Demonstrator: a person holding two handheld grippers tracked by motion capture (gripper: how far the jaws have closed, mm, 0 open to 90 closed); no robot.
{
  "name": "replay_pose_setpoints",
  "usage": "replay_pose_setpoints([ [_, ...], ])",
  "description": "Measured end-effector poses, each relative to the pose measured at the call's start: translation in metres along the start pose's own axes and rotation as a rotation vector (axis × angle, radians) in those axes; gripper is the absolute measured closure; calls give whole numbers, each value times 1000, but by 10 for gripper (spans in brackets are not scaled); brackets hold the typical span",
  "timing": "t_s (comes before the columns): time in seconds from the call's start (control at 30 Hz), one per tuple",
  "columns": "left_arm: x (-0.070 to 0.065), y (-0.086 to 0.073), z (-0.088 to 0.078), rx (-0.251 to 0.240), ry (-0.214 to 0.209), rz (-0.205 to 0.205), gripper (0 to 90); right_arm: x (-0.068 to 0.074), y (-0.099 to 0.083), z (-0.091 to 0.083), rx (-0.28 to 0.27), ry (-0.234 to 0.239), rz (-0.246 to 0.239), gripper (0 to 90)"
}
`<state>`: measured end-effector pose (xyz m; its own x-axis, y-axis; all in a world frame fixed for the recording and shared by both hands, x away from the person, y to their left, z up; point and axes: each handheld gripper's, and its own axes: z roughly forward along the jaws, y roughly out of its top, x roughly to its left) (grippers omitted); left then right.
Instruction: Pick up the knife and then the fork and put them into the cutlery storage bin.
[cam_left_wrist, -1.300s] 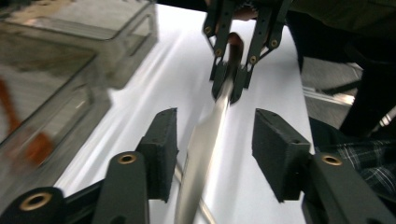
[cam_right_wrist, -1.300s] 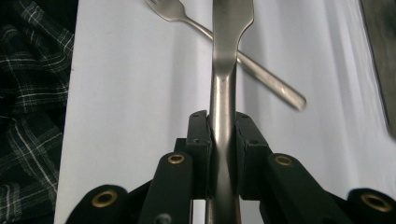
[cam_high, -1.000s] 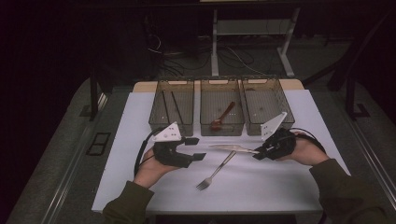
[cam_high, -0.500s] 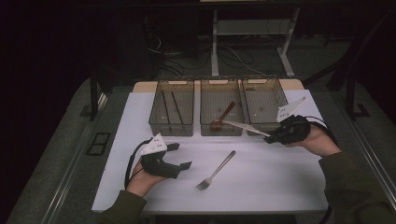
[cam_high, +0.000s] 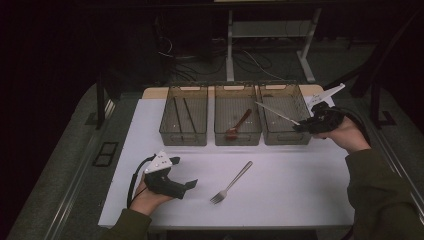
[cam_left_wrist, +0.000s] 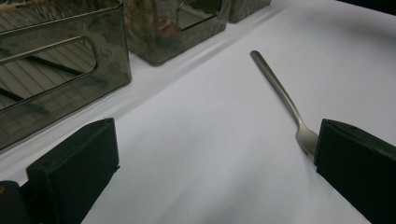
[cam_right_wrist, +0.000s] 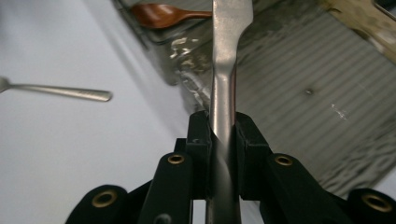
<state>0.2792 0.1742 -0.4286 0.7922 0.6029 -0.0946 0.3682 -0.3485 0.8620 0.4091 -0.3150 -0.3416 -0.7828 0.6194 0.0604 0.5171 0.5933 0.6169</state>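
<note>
Fingers of your right gripper are pinched on a metal knife; in the right gripper view the two black pads press its flat handle from both sides, and the blade runs straight out ahead of them. In the high view that knife sticks out from the fingertips over the right-hand bin, tilted, with its tip above the bin's inner left edge. Beyond the fingertips in the right gripper view lies the ribbed bin floor. Off to their left is the middle bin, which holds a wooden spoon.

Your left gripper has its fingers spread wide; they have just been opening and nothing is between the pads. It rests low over the white surface. In the left gripper view a metal fork lies flat on the surface, its head just beside the right-hand finger and partly hidden behind it, its handle pointing away ahead toward the bins. Whether the finger touches the fork's head, I cannot tell. The other finger stands well apart from the fork. Ahead of that finger is the left-hand bin, with two dark chopsticks inside.
</note>
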Motion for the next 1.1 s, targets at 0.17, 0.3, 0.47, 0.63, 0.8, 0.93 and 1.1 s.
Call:
replay_pose_setpoints([
  [0.17,-2,0,3,6,-10,-1,0,-18,6,6,22,-47,83,777],
  [0.3,-3,-1,5,15,-21,8,0,-30,11,15,50,-89,126,777],
  [0.47,-3,-1,6,21,-30,11,0,-40,18,29,93,-124,177,776],
  [0.63,-3,-1,6,22,-36,13,0,-46,22,43,133,-143,222,776],
  [0.8,-3,-1,7,26,-41,13,0,-49,22,53,162,-152,260,776],
  [0.93,-3,-1,7,29,-47,13,0,-51,21,59,184,-163,279,775],
  [1.1,-3,-1,7,30,-49,14,0,-49,21,67,201,-168,271,773],
])
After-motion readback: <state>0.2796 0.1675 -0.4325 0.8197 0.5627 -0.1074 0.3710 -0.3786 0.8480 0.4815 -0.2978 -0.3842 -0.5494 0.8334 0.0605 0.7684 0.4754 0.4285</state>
